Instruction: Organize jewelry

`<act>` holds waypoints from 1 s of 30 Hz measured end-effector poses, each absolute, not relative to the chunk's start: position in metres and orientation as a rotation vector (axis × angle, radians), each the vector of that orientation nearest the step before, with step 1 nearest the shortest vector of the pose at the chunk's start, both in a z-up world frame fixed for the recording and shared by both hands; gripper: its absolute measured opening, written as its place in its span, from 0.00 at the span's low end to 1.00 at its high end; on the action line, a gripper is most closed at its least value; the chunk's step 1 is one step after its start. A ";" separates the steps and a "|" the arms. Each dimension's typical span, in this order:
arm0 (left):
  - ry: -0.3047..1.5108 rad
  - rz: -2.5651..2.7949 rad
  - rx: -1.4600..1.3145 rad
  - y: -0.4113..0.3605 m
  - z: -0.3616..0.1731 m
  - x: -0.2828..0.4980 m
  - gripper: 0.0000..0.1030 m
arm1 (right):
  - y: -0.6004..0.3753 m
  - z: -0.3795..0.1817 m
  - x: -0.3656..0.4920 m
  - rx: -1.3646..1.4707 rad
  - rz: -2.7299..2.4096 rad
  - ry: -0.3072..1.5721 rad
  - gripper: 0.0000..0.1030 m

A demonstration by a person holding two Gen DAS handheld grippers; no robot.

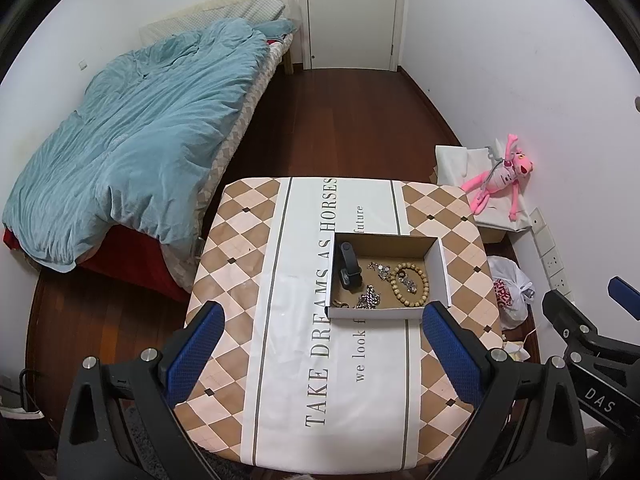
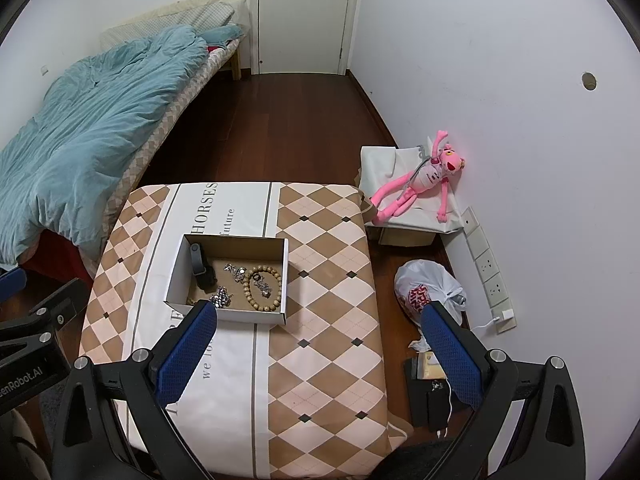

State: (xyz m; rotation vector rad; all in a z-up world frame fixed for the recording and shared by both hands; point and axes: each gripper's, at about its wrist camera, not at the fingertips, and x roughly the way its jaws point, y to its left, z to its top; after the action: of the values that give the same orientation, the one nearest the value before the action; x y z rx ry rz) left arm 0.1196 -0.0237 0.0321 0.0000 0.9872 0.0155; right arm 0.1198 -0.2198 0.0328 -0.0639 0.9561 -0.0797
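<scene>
Nearest, both the left gripper [image 1: 322,354] and the right gripper [image 2: 318,354] hover with jaws spread wide, holding nothing. Beyond, on the checkered surface [image 1: 460,216], an open box [image 1: 443,270] holds a black watch [image 1: 349,270], silver chains [image 1: 368,300] and a bead bracelet [image 1: 412,286]. Separating tangled chains probably calls for a slow, single-piece pinch.

Box [image 1: 438,270] on table [image 1: 248,240], right of centre. In box: watch [image 1: 349,270] at left, bead bracelet [image 1: 412,285] at right, chain [image 1: 369,300] near front wall. Bed [image 1: 132,128] left of table. Door [image 1: 352,12] far behind. Stuffed toy [image 1: 500,178] and bag [image 1: 510,292] right of table.
</scene>
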 end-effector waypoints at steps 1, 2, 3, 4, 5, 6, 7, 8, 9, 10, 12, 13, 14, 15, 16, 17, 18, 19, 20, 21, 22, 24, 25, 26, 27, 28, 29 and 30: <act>0.988 0.015 0.000 -0.023 0.031 0.120 0.98 | -0.219 0.032 0.120 -0.066 -0.081 0.958 1.00; 0.988 0.014 0.000 -0.023 0.031 0.120 0.98 | -0.219 0.031 0.120 -0.066 -0.082 0.960 1.00; 0.988 0.014 0.002 -0.023 0.031 0.119 0.98 | -0.220 0.031 0.119 -0.064 -0.081 0.961 1.00; 0.988 0.015 0.001 -0.023 0.031 0.118 0.98 | -0.220 0.030 0.118 -0.063 -0.080 0.963 1.00; 0.987 0.014 0.001 -0.023 0.031 0.118 0.98 | -0.219 0.029 0.118 -0.064 -0.080 0.964 1.00; 0.987 0.014 0.001 -0.023 0.030 0.119 0.98 | -0.220 0.029 0.117 -0.064 -0.080 0.966 1.00; 0.987 0.017 0.001 -0.023 0.031 0.118 0.98 | -0.220 0.029 0.116 -0.063 -0.078 0.967 1.00; 0.987 0.016 0.000 -0.023 0.030 0.119 0.98 | -0.220 0.029 0.116 -0.062 -0.077 0.968 1.00; 0.987 0.016 -0.001 -0.023 0.030 0.119 0.98 | -0.220 0.029 0.115 -0.062 -0.077 0.969 1.00; 0.987 0.017 -0.001 -0.023 0.031 0.119 0.98 | -0.220 0.029 0.115 -0.062 -0.075 0.970 1.00; 0.986 0.017 0.000 -0.023 0.030 0.117 0.98 | -0.220 0.029 0.115 -0.060 -0.073 0.971 1.00; 0.986 0.018 0.001 -0.023 0.030 0.117 0.98 | -0.220 0.029 0.114 -0.060 -0.073 0.970 1.00; 0.986 0.018 0.002 -0.022 0.030 0.116 0.98 | -0.219 0.029 0.114 -0.063 -0.074 0.968 1.00; 0.986 0.018 0.002 -0.022 0.030 0.116 0.98 | -0.220 0.029 0.115 -0.061 -0.075 0.970 1.00; 0.987 0.019 0.001 -0.022 0.030 0.117 0.98 | -0.220 0.029 0.115 -0.059 -0.074 0.971 1.00; 0.988 0.020 0.000 -0.022 0.029 0.117 0.98 | -0.219 0.029 0.115 -0.059 -0.073 0.970 1.00; 0.988 0.019 0.001 -0.020 0.029 0.115 0.98 | -0.219 0.030 0.114 -0.060 -0.072 0.969 1.00; 0.988 0.020 0.002 -0.019 0.028 0.115 0.98 | -0.219 0.030 0.114 -0.059 -0.071 0.970 1.00; 0.986 0.015 0.001 -0.018 0.028 0.114 0.98 | -0.219 0.030 0.114 -0.057 -0.070 0.970 1.00; 0.982 0.012 0.004 -0.018 0.028 0.113 0.98 | -0.218 0.030 0.114 -0.058 -0.070 0.970 1.00; 0.979 0.011 0.008 -0.017 0.029 0.112 0.98 | -0.218 0.030 0.114 -0.059 -0.071 0.972 1.00; 0.973 0.010 0.018 -0.018 0.029 0.111 0.98 | -0.218 0.030 0.114 -0.059 -0.069 0.976 1.00; 0.971 0.007 0.020 -0.018 0.029 0.111 0.98 | -0.217 0.030 0.113 -0.057 -0.069 0.977 1.00; 0.969 0.005 0.023 -0.018 0.029 0.110 0.98 | -0.217 0.030 0.113 -0.058 -0.070 0.978 1.00; 0.970 0.004 0.027 -0.019 0.029 0.110 0.98 | -0.218 0.030 0.113 -0.060 -0.069 0.978 1.00; 0.970 0.003 0.027 -0.019 0.029 0.109 0.98 | -0.218 0.030 0.113 -0.058 -0.068 0.978 1.00; 0.971 0.002 0.025 -0.019 0.029 0.109 0.98 | -0.219 0.030 0.114 -0.060 -0.069 0.977 1.00; 0.972 0.002 0.025 -0.020 0.029 0.110 0.98 | -0.219 0.030 0.114 -0.063 -0.070 0.976 1.00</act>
State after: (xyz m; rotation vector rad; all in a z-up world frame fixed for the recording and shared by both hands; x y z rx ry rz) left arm 0.1096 -0.0199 0.0291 0.0246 0.9717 0.0024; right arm 0.1136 -0.2190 0.0302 -0.0625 0.9764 -0.0697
